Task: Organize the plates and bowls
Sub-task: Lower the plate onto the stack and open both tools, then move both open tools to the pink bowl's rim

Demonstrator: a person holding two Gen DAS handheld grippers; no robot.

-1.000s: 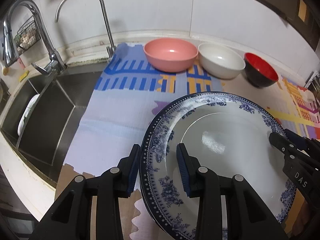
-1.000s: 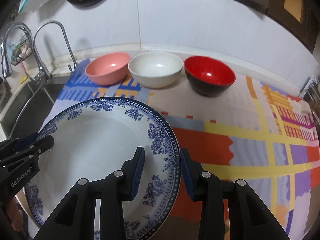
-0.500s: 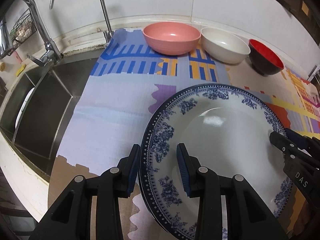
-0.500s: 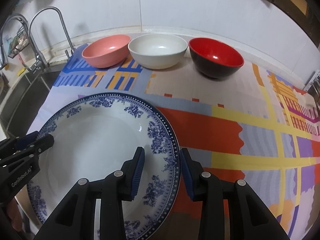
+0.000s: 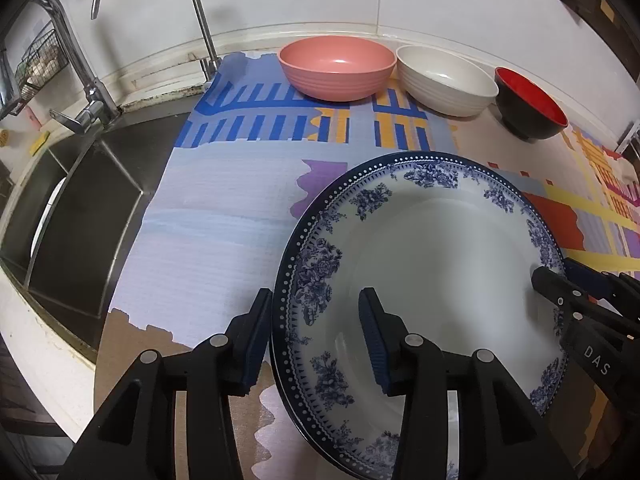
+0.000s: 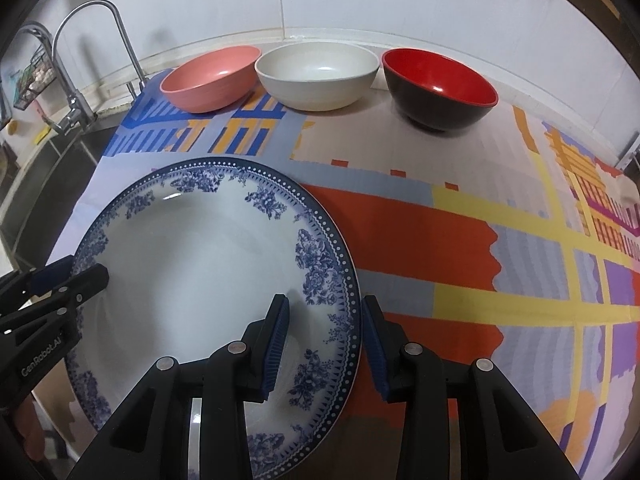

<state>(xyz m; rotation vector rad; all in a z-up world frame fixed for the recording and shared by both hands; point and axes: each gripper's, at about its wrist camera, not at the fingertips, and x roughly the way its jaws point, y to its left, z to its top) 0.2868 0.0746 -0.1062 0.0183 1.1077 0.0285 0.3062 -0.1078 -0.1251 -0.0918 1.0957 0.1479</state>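
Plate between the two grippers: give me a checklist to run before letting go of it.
1. Plate resting flat on the mat: cannot tell; the underside is hidden.
2. Left gripper released: ok so far; its jaws are opening, with the plate's rim between them.
3. Right gripper released: not ok; it is clamped on the opposite rim.
4. Pink bowl, white bowl and red bowl clear of the plate: ok; they stand in a row by the wall.
5. Plate away from the sink: ok; bare mat lies between them.

one plate (image 5: 432,264), three bowls (image 6: 316,76), two faucets (image 5: 192,20), two grippers (image 6: 324,344)
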